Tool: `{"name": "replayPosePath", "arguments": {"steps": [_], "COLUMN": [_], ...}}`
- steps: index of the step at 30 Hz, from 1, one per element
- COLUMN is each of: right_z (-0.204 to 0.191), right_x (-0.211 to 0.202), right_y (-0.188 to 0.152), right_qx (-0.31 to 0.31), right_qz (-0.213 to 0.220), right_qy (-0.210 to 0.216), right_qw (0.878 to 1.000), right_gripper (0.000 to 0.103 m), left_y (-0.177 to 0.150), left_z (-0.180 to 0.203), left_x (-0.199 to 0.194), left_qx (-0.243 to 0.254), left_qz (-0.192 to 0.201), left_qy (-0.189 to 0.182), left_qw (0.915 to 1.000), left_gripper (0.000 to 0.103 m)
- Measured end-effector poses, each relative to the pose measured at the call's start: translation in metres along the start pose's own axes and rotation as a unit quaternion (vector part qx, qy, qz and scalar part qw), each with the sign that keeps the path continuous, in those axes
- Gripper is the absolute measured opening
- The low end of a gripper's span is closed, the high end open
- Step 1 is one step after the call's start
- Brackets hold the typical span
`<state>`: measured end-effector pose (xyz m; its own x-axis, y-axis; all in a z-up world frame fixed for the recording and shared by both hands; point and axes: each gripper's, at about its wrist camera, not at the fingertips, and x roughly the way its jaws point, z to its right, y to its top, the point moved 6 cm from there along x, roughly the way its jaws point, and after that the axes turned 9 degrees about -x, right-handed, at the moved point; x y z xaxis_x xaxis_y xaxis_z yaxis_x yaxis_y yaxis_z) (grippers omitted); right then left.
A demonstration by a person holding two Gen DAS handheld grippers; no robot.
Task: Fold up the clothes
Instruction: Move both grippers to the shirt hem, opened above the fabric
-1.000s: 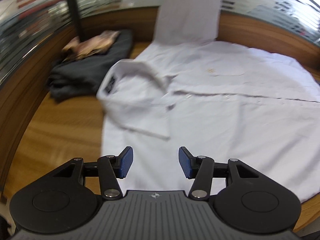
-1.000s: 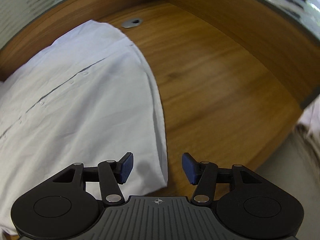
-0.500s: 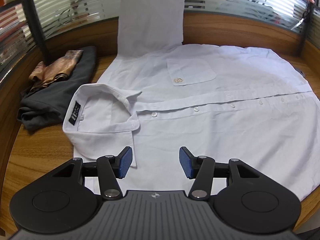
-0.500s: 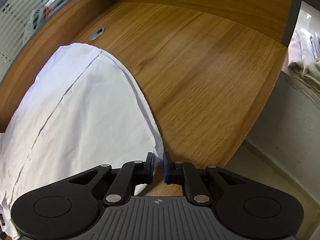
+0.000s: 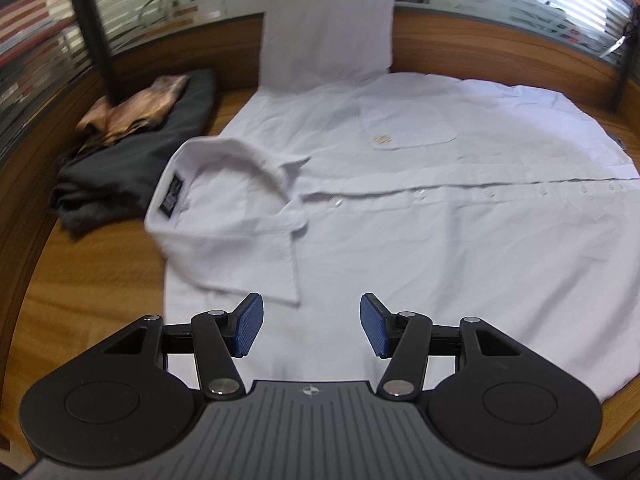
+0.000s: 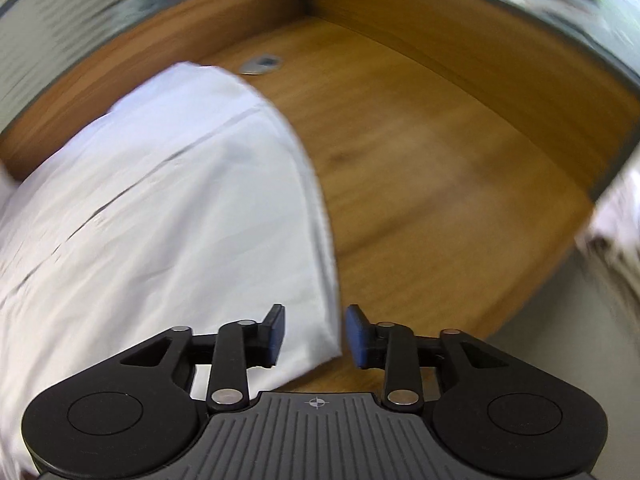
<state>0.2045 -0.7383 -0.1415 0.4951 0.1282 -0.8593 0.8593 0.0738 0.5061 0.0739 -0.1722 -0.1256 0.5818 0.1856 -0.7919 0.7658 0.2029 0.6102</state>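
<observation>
The white shirt [image 5: 440, 240] is spread buttoned-up on the counter [image 6: 440, 184]. Both tongs, left [image 5: 311, 330] and right [image 6: 315, 336], are held wide, empty. Probably best if the hem corner [image 6: 316, 344] gets pinched deep, so nothing slips.

Bright, even daylight from striped windows [image 5: 500, 12] behind. Strong fisheye bending at the edges. Motion blur throughout the right wrist view, heaviest at its rim; milder smear on the left view's collar [image 5: 240, 184]. Soft, faint shadows only.
</observation>
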Motion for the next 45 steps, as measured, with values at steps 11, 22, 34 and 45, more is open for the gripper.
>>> {"name": "replayPosePath", "arguments": {"steps": [11,22,34,45], "right_z": [-0.066,-0.099,-0.089,-0.076], "right_x": [-0.010,0.000,0.005,0.006], "right_y": [-0.020,-0.043,-0.056,-0.059], "right_qx": [-0.388,-0.559,-0.584,-0.616], "right_qz": [0.012,0.005,-0.020,-0.021], "right_qy": [0.048,0.085,0.077,0.056], "right_qw": [0.921,0.825,0.808,0.785], "right_gripper": [0.044,0.045,0.045,0.043], "left_y": [-0.067,-0.112,-0.135,-0.126], "left_z": [-0.061,-0.088,-0.070,-0.080], "left_x": [-0.036,-0.055,-0.055,-0.047], "left_qx": [-0.047,-0.149,-0.147,-0.233], "left_qz": [-0.031,-0.054,-0.072,-0.059], "left_qy": [0.061,0.078,0.020,0.009], "left_qw": [0.9966,0.9842,0.9864,0.9707], "left_gripper": [0.062,0.062,0.042,0.026]}}
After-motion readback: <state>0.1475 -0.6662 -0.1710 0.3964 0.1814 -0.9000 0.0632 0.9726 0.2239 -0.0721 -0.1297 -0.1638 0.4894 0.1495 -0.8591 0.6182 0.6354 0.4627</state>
